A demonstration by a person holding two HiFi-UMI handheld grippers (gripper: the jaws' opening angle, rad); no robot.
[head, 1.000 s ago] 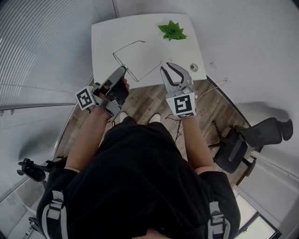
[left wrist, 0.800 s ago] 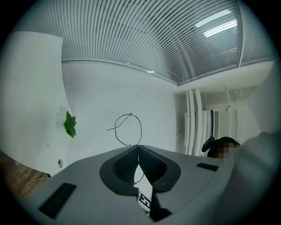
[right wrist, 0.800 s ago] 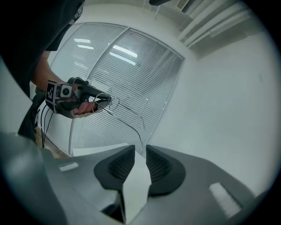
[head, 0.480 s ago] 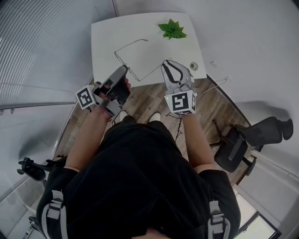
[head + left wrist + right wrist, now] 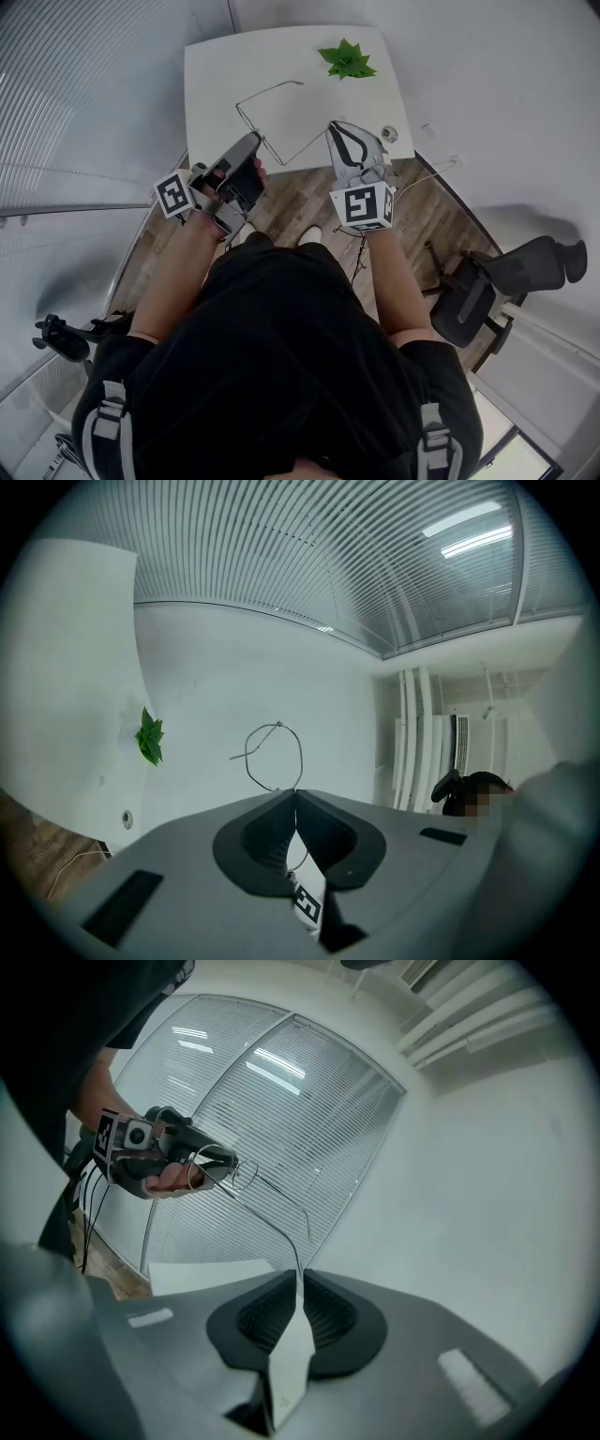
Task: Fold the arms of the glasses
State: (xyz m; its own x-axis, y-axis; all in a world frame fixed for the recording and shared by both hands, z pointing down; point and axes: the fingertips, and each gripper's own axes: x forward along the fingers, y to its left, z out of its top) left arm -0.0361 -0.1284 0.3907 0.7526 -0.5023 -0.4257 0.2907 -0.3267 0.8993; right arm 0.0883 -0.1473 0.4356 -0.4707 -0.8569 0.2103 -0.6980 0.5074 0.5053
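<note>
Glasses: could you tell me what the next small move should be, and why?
Probably swing the right gripper toward the left gripper, which clamps the glasses at the front, folding the arm: the right jaws have just been closing on its tip, and it stands open.

The lenses of the glasses (image 5: 257, 133) cannot be resolved in the head view. One arm tip is concealed between the jaws of the right claw (image 5: 332, 127), which have just been closing on it. The small round item (image 5: 389, 135) on the worktop (image 5: 216, 75) cannot be identified.
</note>
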